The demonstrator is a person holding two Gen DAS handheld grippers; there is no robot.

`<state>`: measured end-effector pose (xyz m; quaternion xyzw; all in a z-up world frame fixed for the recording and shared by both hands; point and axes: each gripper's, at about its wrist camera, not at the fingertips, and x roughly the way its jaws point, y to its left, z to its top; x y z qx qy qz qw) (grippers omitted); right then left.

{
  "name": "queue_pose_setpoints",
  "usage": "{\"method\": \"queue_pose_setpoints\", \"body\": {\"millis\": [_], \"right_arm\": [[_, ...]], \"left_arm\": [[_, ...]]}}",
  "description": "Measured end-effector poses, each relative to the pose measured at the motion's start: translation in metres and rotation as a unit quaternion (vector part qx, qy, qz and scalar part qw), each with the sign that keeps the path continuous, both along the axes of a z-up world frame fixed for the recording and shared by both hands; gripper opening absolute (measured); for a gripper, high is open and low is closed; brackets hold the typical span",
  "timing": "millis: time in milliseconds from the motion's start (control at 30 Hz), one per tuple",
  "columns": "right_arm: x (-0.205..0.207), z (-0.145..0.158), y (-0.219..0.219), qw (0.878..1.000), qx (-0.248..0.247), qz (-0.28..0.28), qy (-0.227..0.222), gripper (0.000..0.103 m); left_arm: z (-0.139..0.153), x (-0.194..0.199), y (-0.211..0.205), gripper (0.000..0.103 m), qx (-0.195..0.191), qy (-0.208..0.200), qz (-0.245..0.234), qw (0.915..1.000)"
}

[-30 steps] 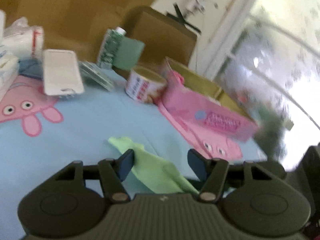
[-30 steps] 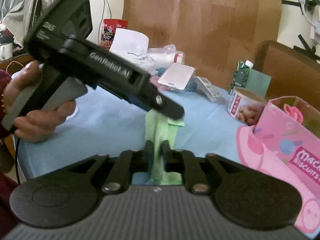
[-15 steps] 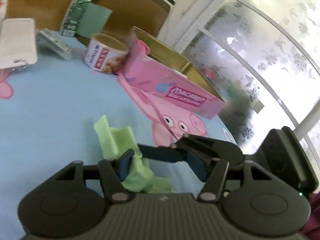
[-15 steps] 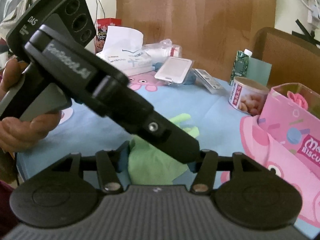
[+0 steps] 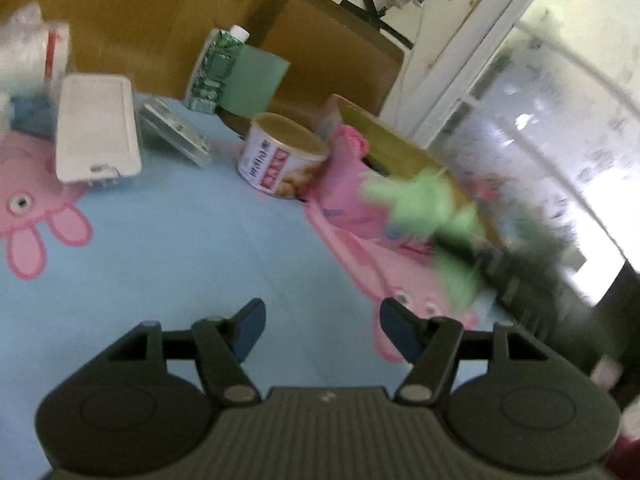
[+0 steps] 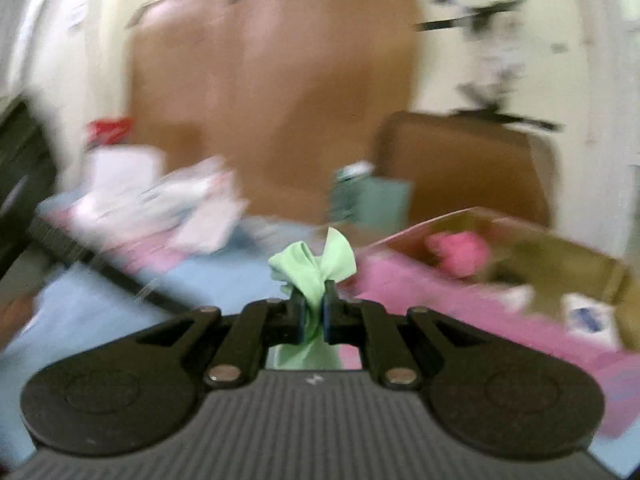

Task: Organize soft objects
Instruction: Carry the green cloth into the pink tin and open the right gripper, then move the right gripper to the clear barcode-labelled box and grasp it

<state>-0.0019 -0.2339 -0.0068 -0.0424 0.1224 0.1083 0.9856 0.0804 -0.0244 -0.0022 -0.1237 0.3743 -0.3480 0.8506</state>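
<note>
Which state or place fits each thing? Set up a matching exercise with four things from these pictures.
Things:
1. left gripper
2. green cloth
3. round tin
4. pink soft item

States or places:
A. inside the pink box
B. open, holding nothing
C. pinched in the right gripper
D. standing on the blue tablecloth

Pairs: 1-B, 2-C, 3-D, 4-A

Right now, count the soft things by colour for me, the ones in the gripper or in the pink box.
Green: 1, the green cloth pinched in the right gripper.
Pink: 1, the pink soft item lying in the pink box.
Total: 2. The left gripper is open and holds nothing.
</note>
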Motion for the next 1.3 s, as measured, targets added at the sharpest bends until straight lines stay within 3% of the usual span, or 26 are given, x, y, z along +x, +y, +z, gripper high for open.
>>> {"method": "queue_pose_setpoints", "body": {"millis": [133, 300, 367, 400, 433, 467, 600, 700, 833, 900, 967, 1100, 1233, 1300], "right_arm": [[0.036, 0.014, -0.046, 0.996, 0.043, -0.072, -0.013, 0.011], [0.089, 0.010, -0.081, 0.990, 0.060, -0.127, 0.022, 0.012], [0.100, 0.004, -0.082, 0.986, 0.059, -0.149, 0.041, 0.021], [0.108, 0.002, -0.083, 0.984, 0.055, -0.161, 0.049, 0.030], [0.113, 0.000, -0.084, 0.981, 0.053, -0.178, 0.056, 0.053], [0.114, 0.000, -0.085, 0.977, 0.057, -0.197, 0.052, 0.059], [0.084, 0.012, -0.075, 0.971, 0.097, -0.218, -0.027, 0.059], [0.070, 0.021, -0.045, 0.982, 0.088, -0.161, -0.054, 0.059], [0.086, 0.021, 0.024, 1.000, 0.003, -0.009, -0.012, 0.058], [0.102, 0.014, 0.064, 0.997, -0.068, 0.041, 0.011, 0.058], [0.118, 0.002, 0.102, 0.988, -0.132, 0.071, 0.022, 0.058], [0.153, -0.018, 0.147, 0.970, -0.220, 0.092, 0.040, 0.057], [0.185, -0.039, 0.171, 0.952, -0.294, 0.071, 0.049, 0.055], [0.192, -0.043, 0.172, 0.946, -0.314, 0.060, 0.046, 0.027]], "left_arm": [[-0.006, -0.002, -0.018, 0.061, 0.071, -0.036, 0.015, 0.9967], [-0.009, -0.011, -0.028, 0.061, 0.110, -0.077, 0.019, 0.9907], [-0.009, -0.016, -0.031, 0.061, 0.121, -0.087, 0.018, 0.9887], [-0.008, -0.018, -0.031, 0.061, 0.125, -0.090, 0.018, 0.9879], [-0.008, -0.019, -0.030, 0.061, 0.127, -0.092, 0.018, 0.9874], [-0.007, -0.021, -0.028, 0.061, 0.129, -0.096, 0.020, 0.9868], [-0.004, -0.021, -0.008, 0.061, 0.128, -0.104, 0.044, 0.9853], [-0.003, -0.015, 0.017, 0.061, 0.125, -0.101, 0.081, 0.9837], [-0.004, -0.011, 0.046, 0.062, 0.143, -0.113, 0.147, 0.9722], [-0.008, -0.009, 0.056, 0.061, 0.133, -0.101, 0.157, 0.9733], [-0.007, -0.010, 0.066, 0.061, 0.096, -0.105, 0.159, 0.9770], [-0.003, -0.016, 0.073, 0.062, 0.065, -0.124, 0.155, 0.9779], [-0.002, -0.017, 0.076, 0.063, 0.049, -0.126, 0.148, 0.9797], [-0.002, -0.015, 0.078, 0.064, 0.039, -0.122, 0.149, 0.9805]]}}
